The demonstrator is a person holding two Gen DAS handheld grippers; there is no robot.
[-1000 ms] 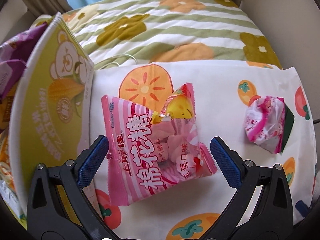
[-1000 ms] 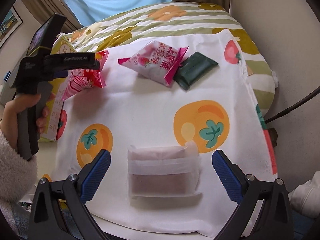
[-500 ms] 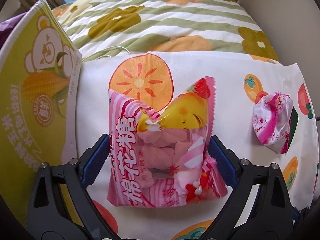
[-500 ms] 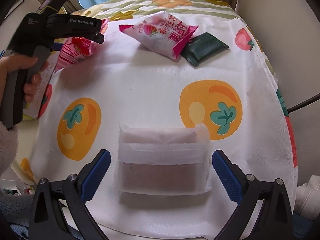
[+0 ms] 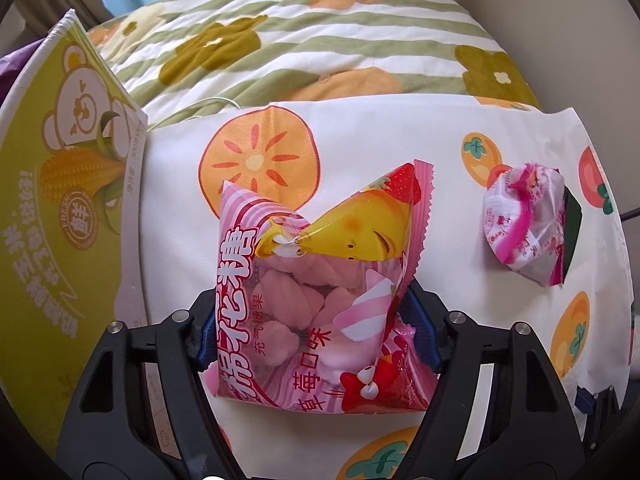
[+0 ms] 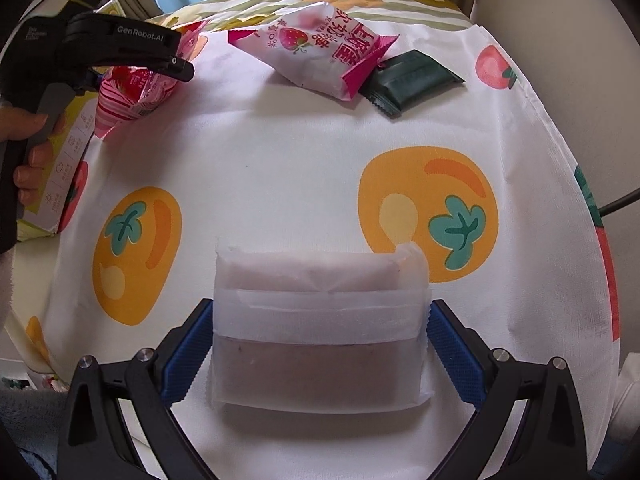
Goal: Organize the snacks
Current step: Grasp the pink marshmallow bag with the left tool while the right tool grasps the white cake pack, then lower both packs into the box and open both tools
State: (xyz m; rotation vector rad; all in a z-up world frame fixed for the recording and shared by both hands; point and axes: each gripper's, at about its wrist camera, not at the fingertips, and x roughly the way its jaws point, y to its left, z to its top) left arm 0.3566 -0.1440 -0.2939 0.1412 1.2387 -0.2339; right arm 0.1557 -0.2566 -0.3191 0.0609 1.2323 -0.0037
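Note:
A pink marshmallow bag (image 5: pixel 320 280) stands on the fruit-print cloth (image 5: pixel 400 140). My left gripper (image 5: pixel 316 328) points down over it. Its jaws are closing, and both blue pads press the bag's sides so that it bulges. In the right wrist view the same gripper (image 6: pixel 176 68) holds the bag (image 6: pixel 132 92) at the far left, with a hand (image 6: pixel 28 160) on the handle. My right gripper (image 6: pixel 320 356) is open around a white-wrapped brownish cake packet (image 6: pixel 320 320) that lies flat. Its pads sit just beside the packet's short ends.
A white and pink strawberry snack packet (image 6: pixel 320 48) lies at the far edge, overlapping a dark green packet (image 6: pixel 412 80). A green corn-print box (image 5: pixel 68 200) stands at the left. A striped flower quilt (image 5: pixel 320 40) lies beyond the cloth. A cable (image 6: pixel 616 200) hangs at the right.
The left jaws have closed in on the pink bag, which now bulges between them. The right gripper has sunk, so the white packet now lies between its pads.

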